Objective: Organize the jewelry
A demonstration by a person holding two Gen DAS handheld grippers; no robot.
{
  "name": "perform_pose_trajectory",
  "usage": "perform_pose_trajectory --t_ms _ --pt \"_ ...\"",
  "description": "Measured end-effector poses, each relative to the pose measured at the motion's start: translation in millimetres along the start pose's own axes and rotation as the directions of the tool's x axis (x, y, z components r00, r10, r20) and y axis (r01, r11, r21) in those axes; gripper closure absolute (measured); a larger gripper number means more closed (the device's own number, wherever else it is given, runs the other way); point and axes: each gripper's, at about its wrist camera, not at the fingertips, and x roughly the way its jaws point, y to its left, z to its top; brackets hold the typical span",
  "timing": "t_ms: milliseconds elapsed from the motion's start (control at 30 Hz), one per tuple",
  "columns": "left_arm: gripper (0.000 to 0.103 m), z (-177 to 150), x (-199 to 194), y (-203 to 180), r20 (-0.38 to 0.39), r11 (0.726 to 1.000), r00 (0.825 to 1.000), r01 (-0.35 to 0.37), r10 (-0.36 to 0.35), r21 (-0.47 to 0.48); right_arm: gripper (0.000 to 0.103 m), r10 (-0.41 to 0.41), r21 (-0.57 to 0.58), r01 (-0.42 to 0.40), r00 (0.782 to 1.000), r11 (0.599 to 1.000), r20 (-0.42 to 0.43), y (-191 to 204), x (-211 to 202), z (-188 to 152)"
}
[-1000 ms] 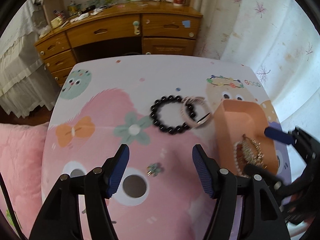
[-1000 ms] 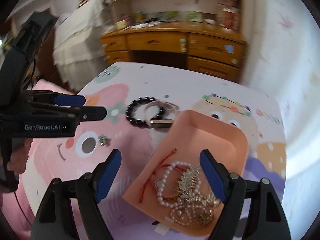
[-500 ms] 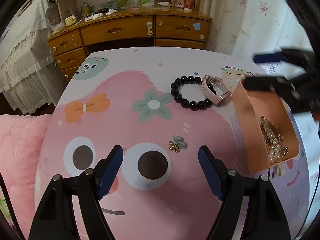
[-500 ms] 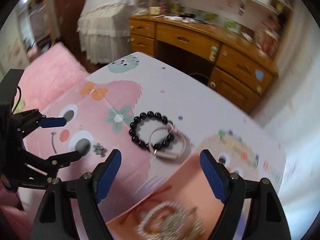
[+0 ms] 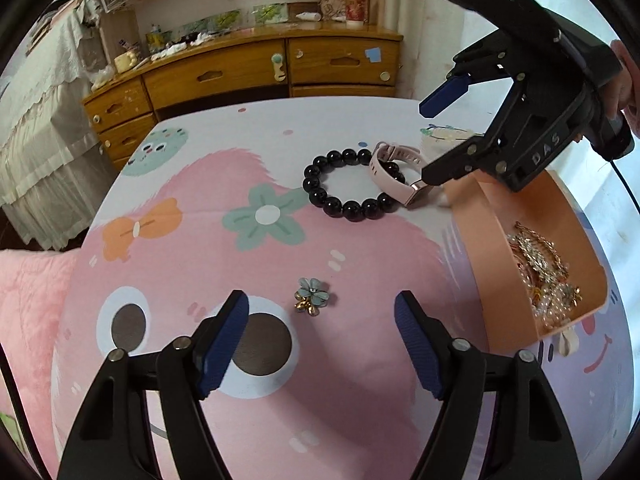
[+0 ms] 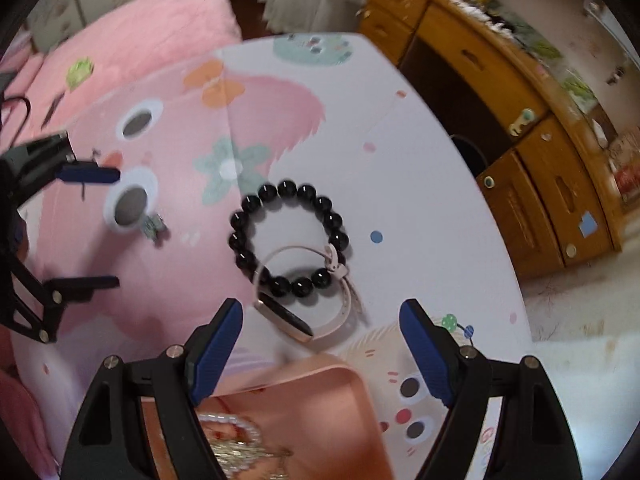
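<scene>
A black bead bracelet (image 5: 347, 184) lies on the cartoon-print table, overlapped by a pink wristband (image 5: 394, 172). A small flower brooch (image 5: 311, 295) lies just ahead of my open, empty left gripper (image 5: 320, 340). A peach tray (image 5: 480, 240) at the right holds pearls and gold jewelry (image 5: 540, 268). My right gripper (image 6: 320, 344) is open and empty, hovering above the wristband (image 6: 308, 320) and bracelet (image 6: 288, 236), over the tray's edge (image 6: 320, 376). It shows from outside in the left wrist view (image 5: 436, 136). The brooch (image 6: 154, 226) sits near the left gripper (image 6: 84, 228).
A wooden desk with drawers (image 5: 248, 68) stands behind the table, cluttered on top. A pink quilt (image 6: 132, 28) and white bed skirt (image 5: 32, 148) lie at the left. A white curtain hangs at the right.
The left gripper pulled back and lower toward the brooch. The right gripper swung up and over the tray to above the wristband and bracelet. Both stayed open.
</scene>
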Motion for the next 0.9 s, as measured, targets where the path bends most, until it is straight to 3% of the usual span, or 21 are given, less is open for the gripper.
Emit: perform_pose_trajectory --t_ms 133,300,367,700,767,833,900 --pt "0.037 -1 6 -4 -0.008 1.0 1.0 -0.007 0.006 -0.023 0.022 0.015 -0.069 -0.021 0.997 0.997 -0.076 4 17 4" --pt "0.053 -1 19 -5 -0.034 0.999 0.999 -0.028 0.027 -0.024 0.022 0.014 -0.135 -0.029 0.994 0.99 -0.11 15 27 6" --pt "0.063 -1 24 -5 -0.041 1.0 0.999 -0.025 0.024 -0.015 0.022 0.019 -0.134 -0.036 0.992 0.99 -0.125 16 31 8" --pt "0.075 1 32 2 -0.027 1.0 1.0 -0.001 0.0 -0.028 0.023 0.057 -0.083 -0.066 0.993 0.994 -0.106 8 42 14" --pt "0.079 0 33 2 -0.018 1.0 1.0 0.002 -0.002 -0.028 0.029 0.069 -0.063 -0.075 0.993 0.995 -0.101 6 43 13" --pt "0.085 0 32 2 -0.014 1.0 1.0 0.002 -0.002 -0.022 0.045 0.106 -0.044 -0.111 0.989 0.993 -0.1 5 41 11" --pt "0.085 -1 32 2 -0.012 1.0 1.0 0.001 -0.001 -0.022 0.048 0.101 -0.048 -0.107 0.99 0.993 -0.098 6 38 9"
